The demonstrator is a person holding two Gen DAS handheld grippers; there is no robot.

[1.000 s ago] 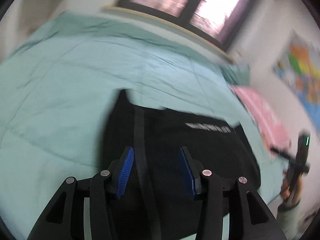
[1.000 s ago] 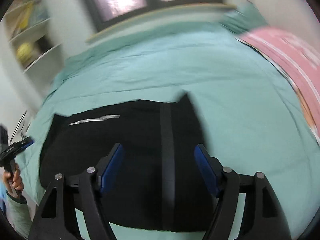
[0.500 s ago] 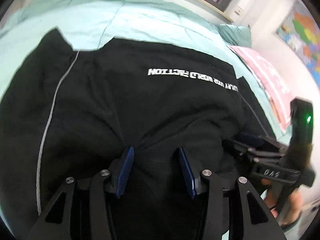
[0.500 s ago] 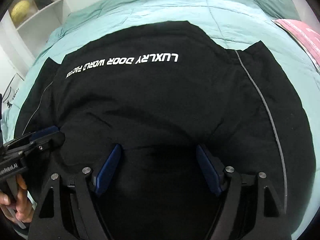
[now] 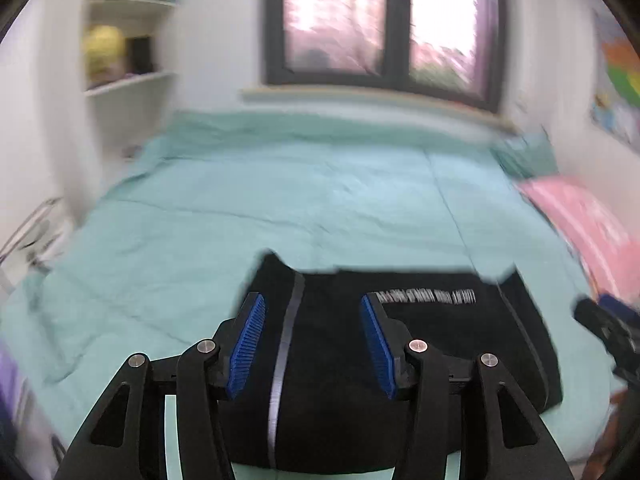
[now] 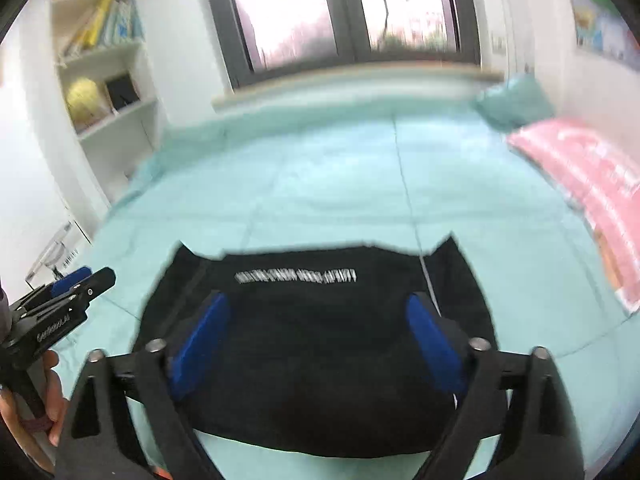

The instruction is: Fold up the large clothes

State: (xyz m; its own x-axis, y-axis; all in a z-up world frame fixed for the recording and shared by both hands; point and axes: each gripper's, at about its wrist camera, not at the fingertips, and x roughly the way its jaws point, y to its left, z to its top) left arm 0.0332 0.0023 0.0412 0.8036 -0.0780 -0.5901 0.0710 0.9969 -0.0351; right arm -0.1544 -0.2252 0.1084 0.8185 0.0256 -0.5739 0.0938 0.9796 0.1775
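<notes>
A black garment [image 5: 424,344] with white lettering and thin grey side stripes lies folded into a flat block on the near part of the teal bed; it also shows in the right wrist view [image 6: 312,320]. My left gripper [image 5: 312,340] is open and empty, raised above the garment's left part. My right gripper [image 6: 316,344] is open and empty, raised above the garment's middle. The left gripper also shows at the left edge of the right wrist view [image 6: 60,296], beside the garment. The right gripper shows at the right edge of the left wrist view [image 5: 608,328].
The teal bedspread [image 5: 280,200] stretches back to a window wall. A pink folded cloth [image 6: 592,184] and a teal pillow [image 6: 512,100] lie at the bed's right side. White shelves [image 6: 108,80] stand at the left.
Both grippers have lifted up and back from close over the garment, so the whole folded garment and the bed behind it are in view. Both jaws stay open.
</notes>
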